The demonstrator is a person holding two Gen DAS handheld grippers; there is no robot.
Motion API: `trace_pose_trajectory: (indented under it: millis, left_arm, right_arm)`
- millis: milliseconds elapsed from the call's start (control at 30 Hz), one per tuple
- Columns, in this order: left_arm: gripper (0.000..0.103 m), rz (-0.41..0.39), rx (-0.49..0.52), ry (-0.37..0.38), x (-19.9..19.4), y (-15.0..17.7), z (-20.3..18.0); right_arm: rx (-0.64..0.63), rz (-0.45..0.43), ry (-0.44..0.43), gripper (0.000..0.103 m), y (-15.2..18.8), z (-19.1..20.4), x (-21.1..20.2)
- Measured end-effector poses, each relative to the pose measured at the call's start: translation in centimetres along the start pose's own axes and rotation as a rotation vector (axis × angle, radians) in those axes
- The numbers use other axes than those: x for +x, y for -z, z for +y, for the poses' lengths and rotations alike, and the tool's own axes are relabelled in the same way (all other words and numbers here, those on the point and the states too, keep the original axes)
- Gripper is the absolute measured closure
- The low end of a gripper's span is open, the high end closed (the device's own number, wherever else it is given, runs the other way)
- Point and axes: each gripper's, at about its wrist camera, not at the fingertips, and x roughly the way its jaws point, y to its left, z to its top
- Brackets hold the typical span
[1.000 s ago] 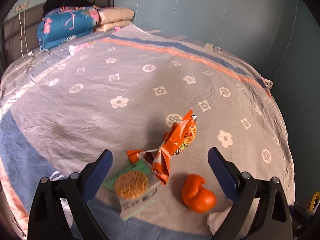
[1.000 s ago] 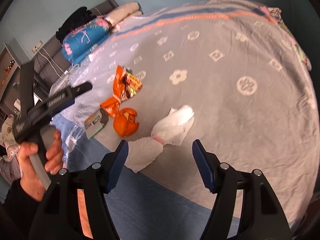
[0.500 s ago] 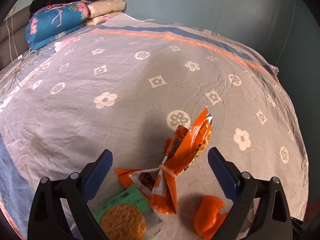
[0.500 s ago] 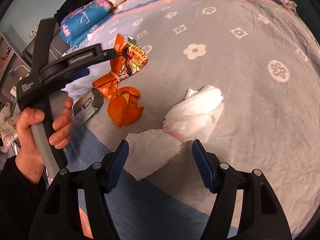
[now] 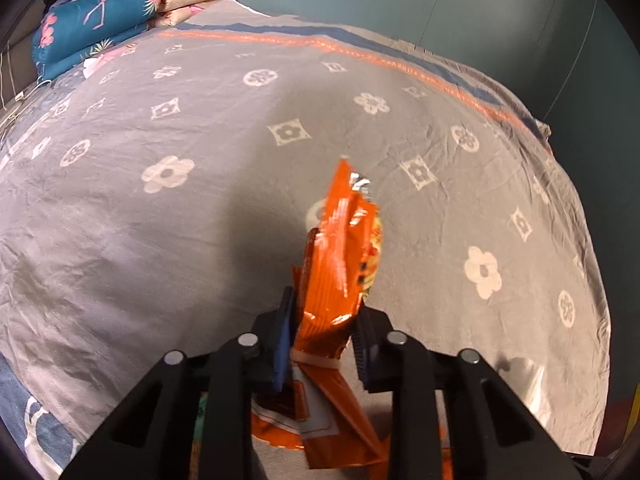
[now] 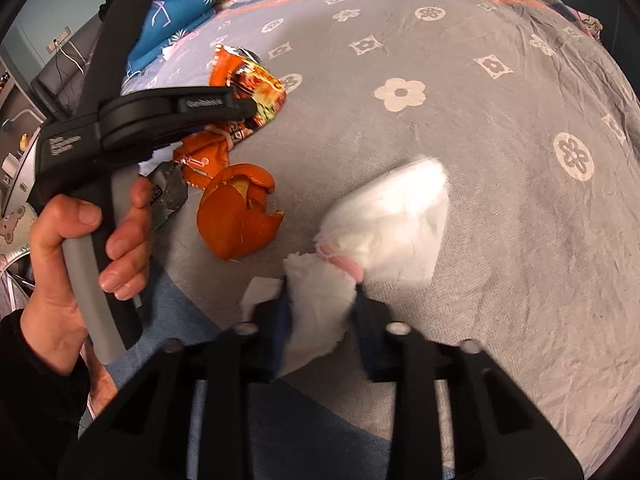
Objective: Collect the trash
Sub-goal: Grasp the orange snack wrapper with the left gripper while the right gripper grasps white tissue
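A: Status? Wrapper (image 5: 340, 264) seen pinched in L gripper (image 5: 322, 344), jaws just closed on it; still resting on bed. Tissue (image 6: 320, 304) clamped in R gripper (image 6: 320, 320), jaws likewise just closed.

B: So two pcs grasped, none lifted or binned yet, as judged. Left over: peel (image 6: 236, 220) and packet (image 6: 170, 192), untouched beside wrapper.

A: Surface noted: grey flower-print sheet (image 5: 160, 240), wrinkled. Folded bedding (image 5: 96, 28) at head end, teal wall (image 5: 440, 0) behind. No bin seen.
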Motion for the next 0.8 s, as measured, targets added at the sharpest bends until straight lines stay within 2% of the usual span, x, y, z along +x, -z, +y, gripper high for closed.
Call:
trace_pose_trajectory:
  millis: [133,333,633,800]
  left_arm:
    - [0.08,-0.034,-0.015,0.016,-2.0,-0.4,0.8]
    - [0.08,-0.082,-0.093,0.059,-5.9,-0.5,2.7]
    - [0.08,-0.19,-0.151,0.114,-14.5,1.6,3.7]
    - [0.08,-0.259,-0.152,0.095,-20.2,4.4,2.0]
  right_arm:
    - [-0.003,0.003,-0.015,0.087,-0.1,0.1,-0.1]
    - [0.001,-0.023,-0.051,0.088,0.3,0.2,-2.4]
    - [-0.073,-0.106,-0.094,0.088,2.9,0.9,-10.4]
    - [-0.102,-0.141,-0.101,0.088,4.7,0.9,-14.5]
